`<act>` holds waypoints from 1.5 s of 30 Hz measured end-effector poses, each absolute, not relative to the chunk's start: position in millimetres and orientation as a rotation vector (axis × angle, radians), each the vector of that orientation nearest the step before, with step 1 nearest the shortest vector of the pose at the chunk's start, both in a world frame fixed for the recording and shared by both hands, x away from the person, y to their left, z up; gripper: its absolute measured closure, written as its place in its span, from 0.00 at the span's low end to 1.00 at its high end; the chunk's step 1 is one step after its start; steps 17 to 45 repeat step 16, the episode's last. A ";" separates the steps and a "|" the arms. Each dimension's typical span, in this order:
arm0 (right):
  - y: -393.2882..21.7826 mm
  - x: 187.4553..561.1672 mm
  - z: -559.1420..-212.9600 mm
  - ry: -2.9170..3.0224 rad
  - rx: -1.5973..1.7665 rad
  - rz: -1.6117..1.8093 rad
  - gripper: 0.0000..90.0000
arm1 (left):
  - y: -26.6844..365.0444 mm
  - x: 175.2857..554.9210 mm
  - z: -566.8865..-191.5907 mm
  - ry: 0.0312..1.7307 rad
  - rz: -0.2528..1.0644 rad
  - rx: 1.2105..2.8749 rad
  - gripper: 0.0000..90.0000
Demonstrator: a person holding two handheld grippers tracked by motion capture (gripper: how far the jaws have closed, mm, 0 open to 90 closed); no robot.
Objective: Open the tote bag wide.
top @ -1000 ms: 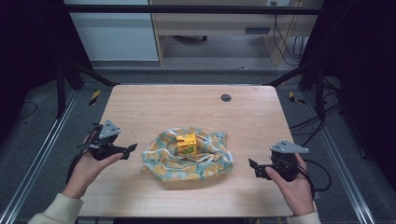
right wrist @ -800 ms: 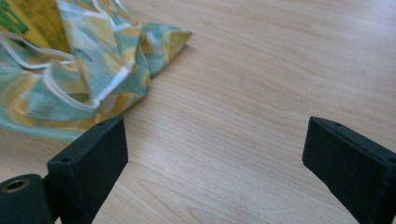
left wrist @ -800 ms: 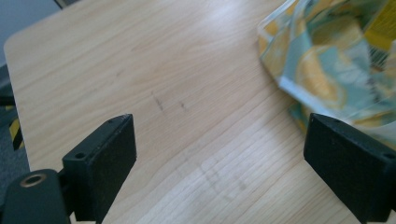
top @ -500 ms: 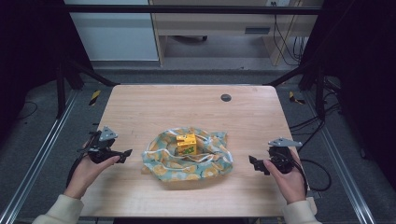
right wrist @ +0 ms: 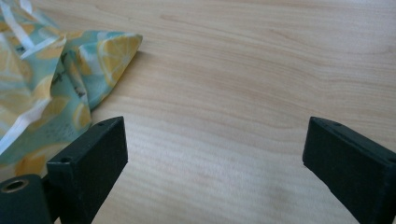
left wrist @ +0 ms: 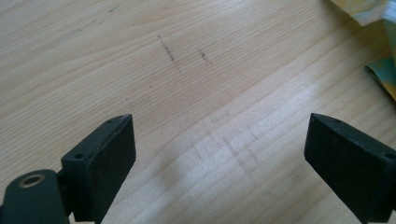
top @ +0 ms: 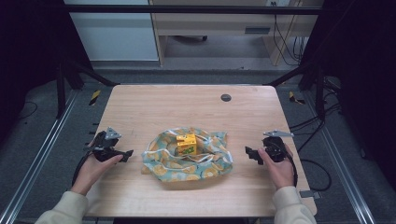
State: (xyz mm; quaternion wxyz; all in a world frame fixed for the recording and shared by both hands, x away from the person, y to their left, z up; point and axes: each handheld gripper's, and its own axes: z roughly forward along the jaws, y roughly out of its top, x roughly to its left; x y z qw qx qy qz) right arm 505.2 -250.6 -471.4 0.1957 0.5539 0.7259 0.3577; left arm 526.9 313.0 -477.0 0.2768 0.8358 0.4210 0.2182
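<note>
A teal cloth with a lemon print (top: 187, 156) lies spread and rumpled in the middle of the wooden table (top: 187, 102), white straps across it. A small yellow box (top: 186, 144) stands on the cloth. My left gripper (top: 125, 154) rests low on the table just left of the cloth, open, with bare wood between its jaws (left wrist: 219, 154). A cloth edge (left wrist: 380, 46) shows at the upper right of the left gripper view. My right gripper (top: 250, 154) sits right of the cloth, open over bare wood (right wrist: 215, 158), the cloth corner (right wrist: 107, 56) to its upper left.
A small dark round grommet (top: 226, 97) sits near the table's far edge. Metal frame rails (top: 37, 163) run along both sides of the table. Cables (top: 308, 163) trail off the right side.
Both hands have lowered their grippers toward the table and drawn slightly nearer the front edge. The cloth and box have not moved.
</note>
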 end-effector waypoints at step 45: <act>-241.1 489.1 -482.6 2.036 1.508 0.880 0.12 | 314.0 504.9 -483.7 1.133 0.610 2.227 0.08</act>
